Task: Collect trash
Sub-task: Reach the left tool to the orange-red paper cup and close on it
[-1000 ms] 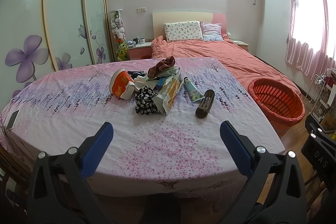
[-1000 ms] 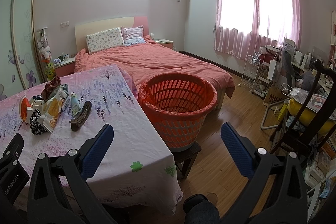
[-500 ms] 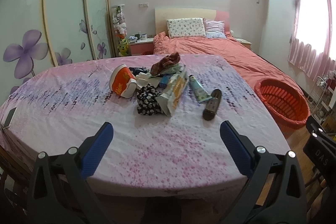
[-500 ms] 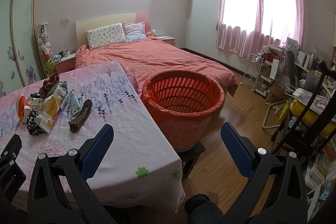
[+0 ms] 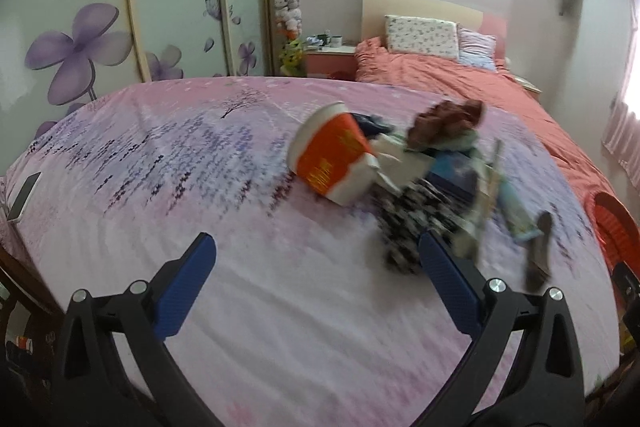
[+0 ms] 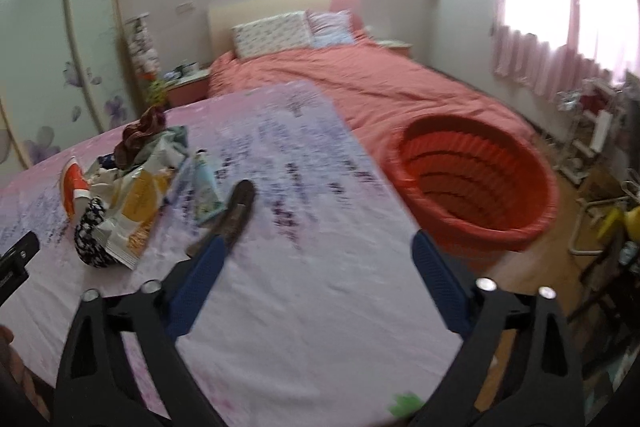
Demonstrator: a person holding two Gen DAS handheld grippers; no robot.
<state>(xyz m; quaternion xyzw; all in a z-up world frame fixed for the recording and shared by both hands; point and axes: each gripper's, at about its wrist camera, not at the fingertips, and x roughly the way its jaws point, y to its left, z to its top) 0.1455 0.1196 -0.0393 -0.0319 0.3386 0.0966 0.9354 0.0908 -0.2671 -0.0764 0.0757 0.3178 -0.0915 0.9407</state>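
Tablecloth [image 5: 168,163]: matt printed cloth. Cup [image 5: 334,157]: glossy, probably coated paper. Snack bag [image 6: 138,203]: shiny crinkled film. Basket [image 6: 476,179]: slatted orange plastic. Floor [image 6: 532,267]: smooth wood.

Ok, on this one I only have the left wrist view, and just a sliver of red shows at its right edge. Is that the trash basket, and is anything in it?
Observer: Yes. The right wrist view shows the whole red basket, standing off the table's edge, by the bed. No trash shows in the part of its inside that I can see.
Operator: What is the right gripper doing?
Observer: The right gripper is open over the table. Its jaws have just been closing a little, with only tablecloth between them.
Operator: Nearest item to it?
Observer: The dark clip, lying just ahead of it, toward the picture's left.
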